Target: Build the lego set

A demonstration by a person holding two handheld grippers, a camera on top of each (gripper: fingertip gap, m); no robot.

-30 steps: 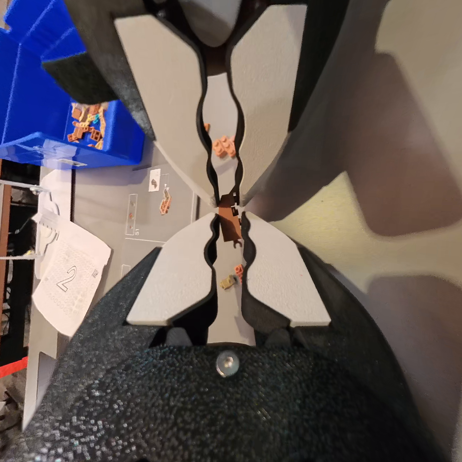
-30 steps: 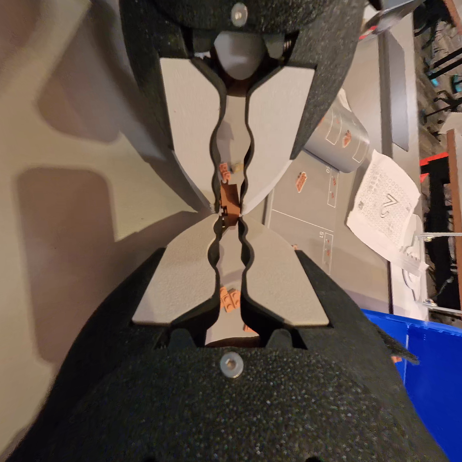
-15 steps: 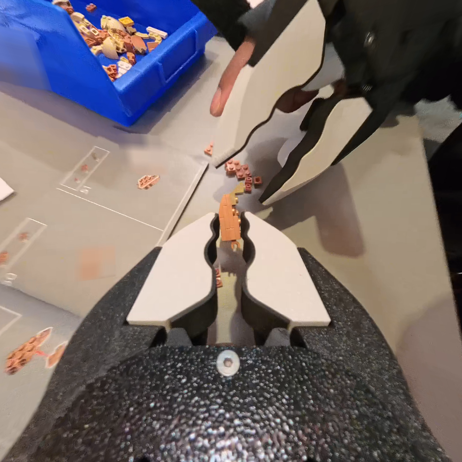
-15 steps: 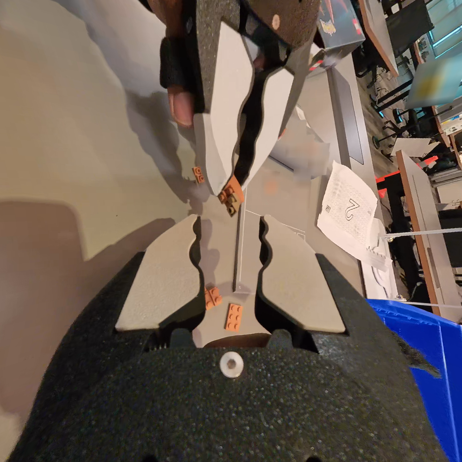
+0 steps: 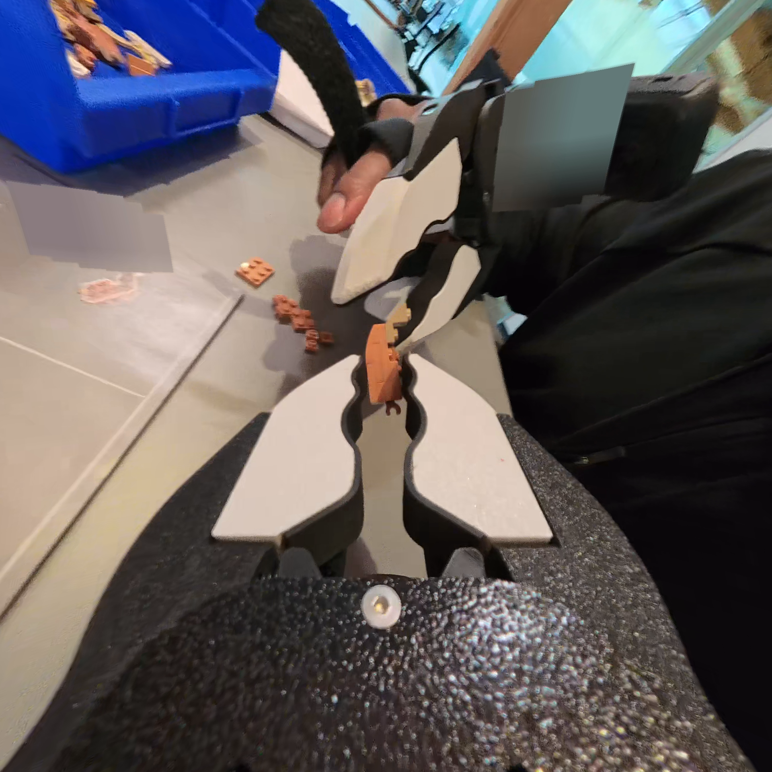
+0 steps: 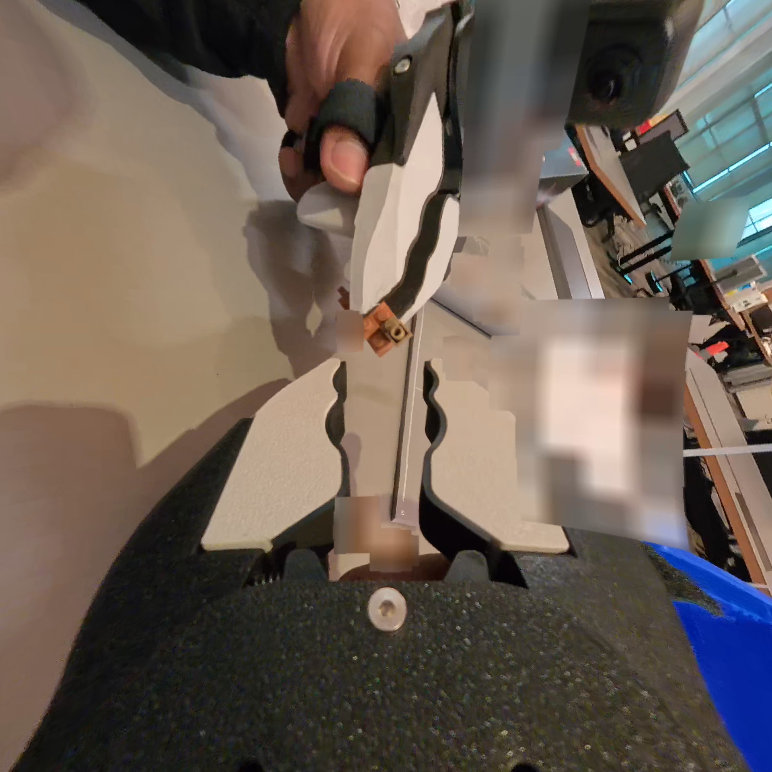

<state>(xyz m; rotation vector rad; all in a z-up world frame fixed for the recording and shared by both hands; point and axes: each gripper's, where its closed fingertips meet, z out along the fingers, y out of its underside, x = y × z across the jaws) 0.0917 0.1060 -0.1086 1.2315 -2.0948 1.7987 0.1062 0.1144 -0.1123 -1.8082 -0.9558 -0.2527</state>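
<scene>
Left claw clenched on an orange brick assembly, long axis running straight out along the fingers, tan piece at its far tip. Right claw released, holding nothing, its lower finger touching that tan tip. Loose brown bricks lie on the worktop, left of the left claw.

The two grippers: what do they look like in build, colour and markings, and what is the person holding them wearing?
Each gripper, left and right, has a black, grainy-textured body with a silver screw in the middle. The fingers are flat, pale grey plates with wavy black inner pads. A black strap loops over a thumb, and the person wears a black sleeve. No cables show.
</scene>
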